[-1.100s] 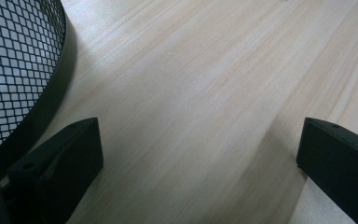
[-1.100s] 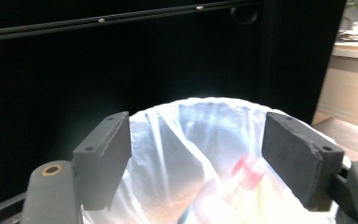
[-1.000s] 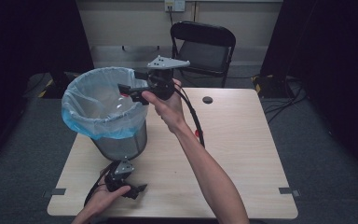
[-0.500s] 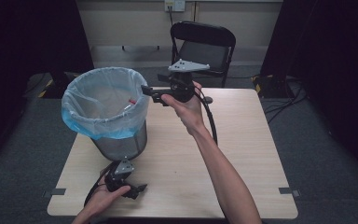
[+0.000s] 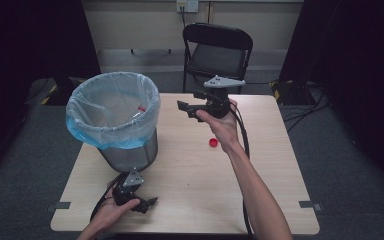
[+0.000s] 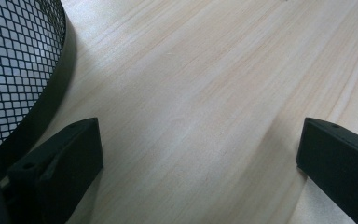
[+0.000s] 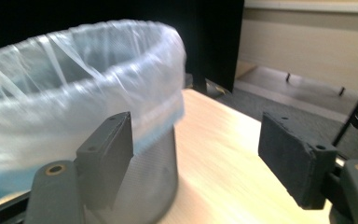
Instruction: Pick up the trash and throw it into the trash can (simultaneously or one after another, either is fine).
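Retreat from the bin (image 5: 114, 117) is seen: the right gripper (image 5: 182, 108), empty, jaws wide though just narrowed slightly, is drawn back toward the red cap (image 5: 213, 142), likely next.

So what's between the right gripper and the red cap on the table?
Bare tabletop in the high view; the right gripper, open, hangs above and left of the red cap.
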{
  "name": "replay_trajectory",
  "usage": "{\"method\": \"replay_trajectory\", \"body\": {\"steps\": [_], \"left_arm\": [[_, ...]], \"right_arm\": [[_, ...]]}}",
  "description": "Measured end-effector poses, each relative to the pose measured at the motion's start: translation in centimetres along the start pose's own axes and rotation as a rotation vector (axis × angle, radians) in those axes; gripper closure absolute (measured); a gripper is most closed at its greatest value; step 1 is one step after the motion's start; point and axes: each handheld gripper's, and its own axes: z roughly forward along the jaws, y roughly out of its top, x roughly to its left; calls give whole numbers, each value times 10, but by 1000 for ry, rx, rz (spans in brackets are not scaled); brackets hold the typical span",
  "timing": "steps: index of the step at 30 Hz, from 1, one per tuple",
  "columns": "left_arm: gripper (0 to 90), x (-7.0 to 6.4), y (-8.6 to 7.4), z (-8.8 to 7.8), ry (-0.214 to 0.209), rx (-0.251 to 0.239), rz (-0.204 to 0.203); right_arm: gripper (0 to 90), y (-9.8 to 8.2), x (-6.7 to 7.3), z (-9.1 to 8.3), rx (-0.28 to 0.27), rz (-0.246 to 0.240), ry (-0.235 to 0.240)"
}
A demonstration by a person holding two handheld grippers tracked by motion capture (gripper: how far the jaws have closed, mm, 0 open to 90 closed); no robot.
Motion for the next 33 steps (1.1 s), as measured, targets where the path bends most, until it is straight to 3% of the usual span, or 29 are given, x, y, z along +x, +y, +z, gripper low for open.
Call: {"method": "replay_trajectory", "body": {"steps": [9, 18, 33], "left_arm": [[0, 0, 0, 0, -1, 0, 0], [0, 0, 0, 0, 0, 0, 0], [0, 0, 0, 0, 0, 0, 0]], "right_arm": [[287, -37, -25, -7, 72, 48, -23], [287, -84, -42, -3, 175, 74, -96], [486, -150, -84, 14, 346, 115, -178]]}}
